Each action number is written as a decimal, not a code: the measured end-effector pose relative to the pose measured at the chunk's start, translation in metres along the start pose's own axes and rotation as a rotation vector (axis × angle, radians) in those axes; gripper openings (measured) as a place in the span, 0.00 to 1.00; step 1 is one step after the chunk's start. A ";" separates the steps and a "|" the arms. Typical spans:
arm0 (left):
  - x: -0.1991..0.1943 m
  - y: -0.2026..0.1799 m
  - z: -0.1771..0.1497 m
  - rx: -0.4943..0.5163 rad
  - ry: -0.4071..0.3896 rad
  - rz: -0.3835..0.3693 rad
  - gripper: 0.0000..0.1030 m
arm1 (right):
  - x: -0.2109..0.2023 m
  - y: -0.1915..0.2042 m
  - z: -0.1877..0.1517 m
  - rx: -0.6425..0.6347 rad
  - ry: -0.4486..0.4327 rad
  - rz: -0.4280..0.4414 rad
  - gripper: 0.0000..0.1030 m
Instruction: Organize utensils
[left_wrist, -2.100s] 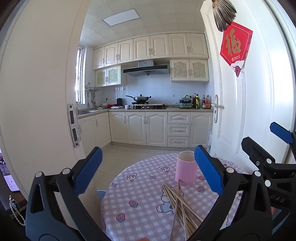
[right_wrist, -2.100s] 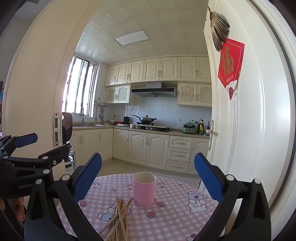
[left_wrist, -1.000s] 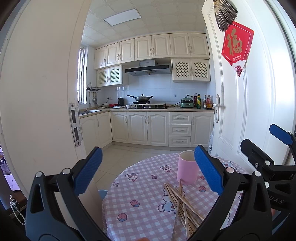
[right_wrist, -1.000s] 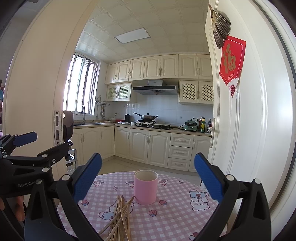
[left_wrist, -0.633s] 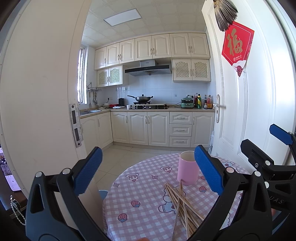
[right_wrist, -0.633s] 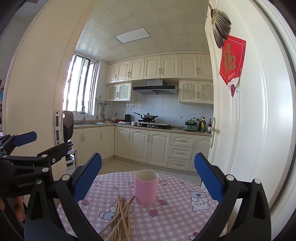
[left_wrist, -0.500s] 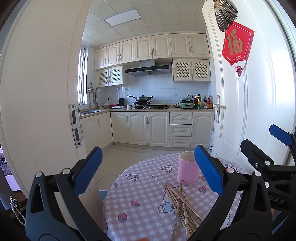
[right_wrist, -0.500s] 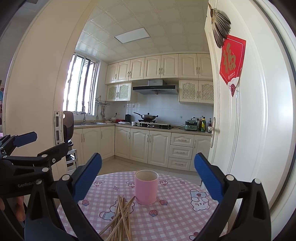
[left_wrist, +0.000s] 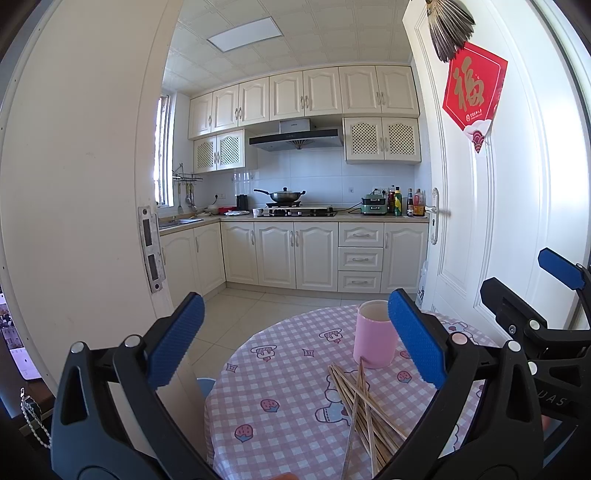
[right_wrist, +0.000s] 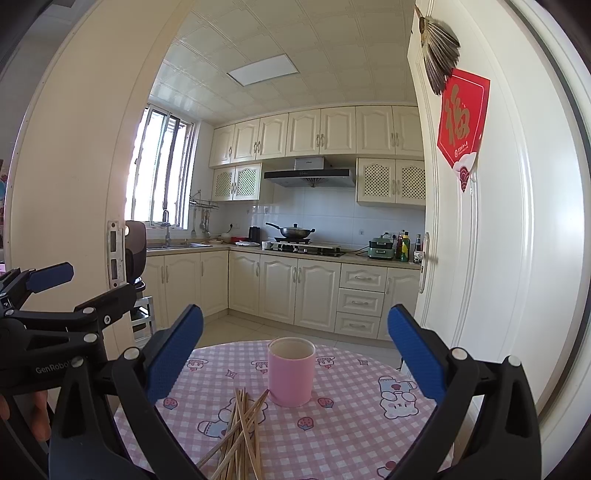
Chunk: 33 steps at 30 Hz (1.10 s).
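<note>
Since the earliest pictures both cameras tilt a little downward, so the pink cup and the loose wooden sticks sit slightly lower in each view, the kitchen cabinets also drop a bit, and in the last second almost nothing moves.

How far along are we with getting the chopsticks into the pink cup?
Nothing is done: the pink cup looks empty and every one of the chopsticks lies loose on the table. Nothing is in hand; the left tongs and right tongs hang open above it. All picking and loading remains.
</note>
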<state>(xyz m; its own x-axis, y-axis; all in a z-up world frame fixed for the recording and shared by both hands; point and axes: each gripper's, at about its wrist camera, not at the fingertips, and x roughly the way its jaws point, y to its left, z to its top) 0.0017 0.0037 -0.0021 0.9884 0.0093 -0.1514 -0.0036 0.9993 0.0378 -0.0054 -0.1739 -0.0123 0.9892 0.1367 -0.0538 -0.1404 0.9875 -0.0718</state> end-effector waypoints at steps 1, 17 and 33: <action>0.000 0.000 0.000 0.001 0.001 -0.001 0.94 | 0.000 -0.001 0.001 0.000 0.001 0.000 0.93; 0.001 -0.002 -0.001 0.006 0.008 -0.001 0.94 | -0.002 -0.003 0.000 0.013 0.012 0.002 0.93; 0.006 -0.006 -0.004 0.009 0.028 -0.007 0.94 | 0.001 -0.004 -0.002 0.022 0.030 0.002 0.93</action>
<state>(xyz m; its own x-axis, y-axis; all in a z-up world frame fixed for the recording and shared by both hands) 0.0073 -0.0020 -0.0072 0.9838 0.0035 -0.1790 0.0047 0.9990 0.0453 -0.0037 -0.1779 -0.0144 0.9871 0.1362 -0.0841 -0.1407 0.9888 -0.0500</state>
